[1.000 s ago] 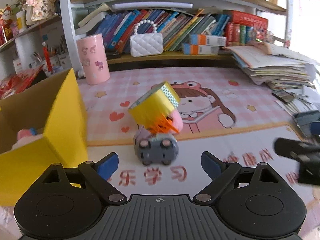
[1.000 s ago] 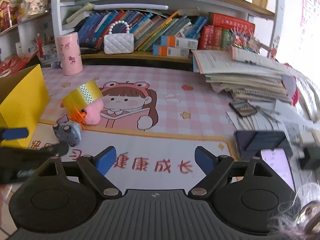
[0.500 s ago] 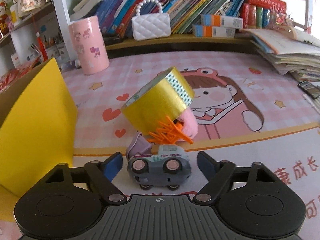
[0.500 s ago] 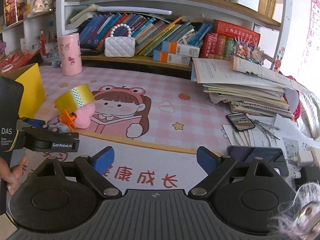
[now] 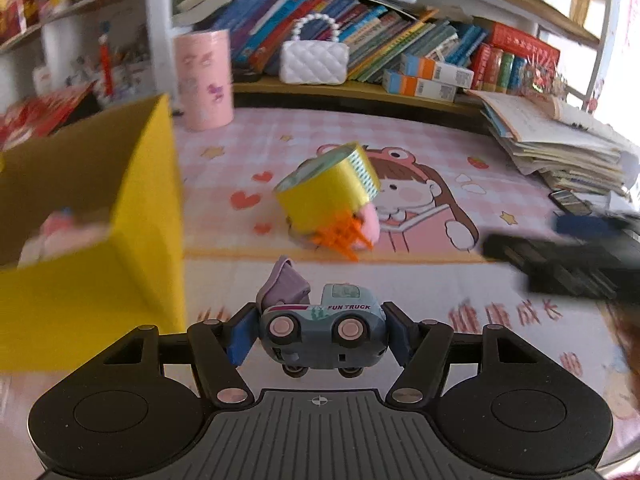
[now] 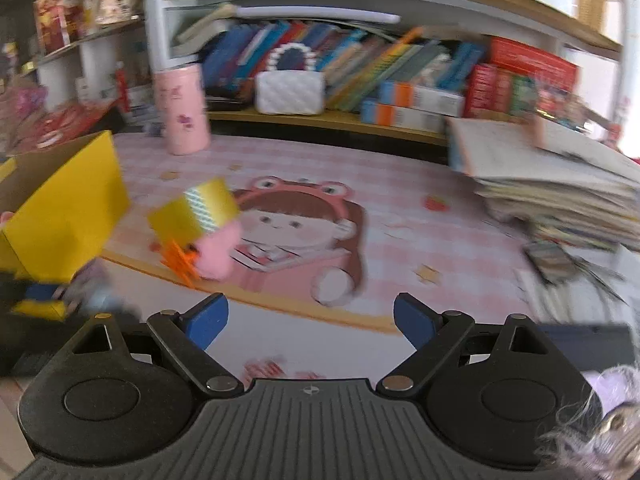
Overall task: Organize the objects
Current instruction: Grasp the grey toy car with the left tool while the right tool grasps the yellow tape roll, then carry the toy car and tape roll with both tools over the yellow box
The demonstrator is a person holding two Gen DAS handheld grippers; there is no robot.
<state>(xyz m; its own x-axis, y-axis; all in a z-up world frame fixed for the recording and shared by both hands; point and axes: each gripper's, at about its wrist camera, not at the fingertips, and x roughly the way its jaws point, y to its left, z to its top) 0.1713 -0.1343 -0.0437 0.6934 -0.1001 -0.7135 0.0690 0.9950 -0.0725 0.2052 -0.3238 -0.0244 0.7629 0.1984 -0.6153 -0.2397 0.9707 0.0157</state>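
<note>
On the counter, near edge: the toy truck (image 5: 322, 330) sat between the blue pads of the left gripper (image 5: 316, 334), lifted clear of the printed mat (image 5: 420, 148) as far as the left wrist view showed.
Left gripper state: its jaws were closing, with a pad against each end of the truck, so the truck was pinched end to end.
Right gripper state: the right gripper (image 6: 310, 322) stood spread wide with nothing between its pads, hovering over the mat.
Truck details: grey-blue body, pink wheels facing the camera, a lilac flap raised at the back.
Likely destination: the yellow box (image 5: 120, 248) stood just to the left, open at the top, with something pink already inside; this looked like the place for sorted things.
Other things waiting: a gold tape roll (image 5: 328, 192) leaned tilted on a pink plush (image 5: 370, 228) and an orange clip (image 5: 338, 238), farther back on the mat.
Step in hand, judged: securing the truck before carrying it to the box.
Doing it well: finish the squeeze before swinging; wheels and rounded ends could let the truck slip or spin.
Carrying advice: raise it above the box wall, come over the opening, then release low.
Risk: clipping the box's near corner.
</note>
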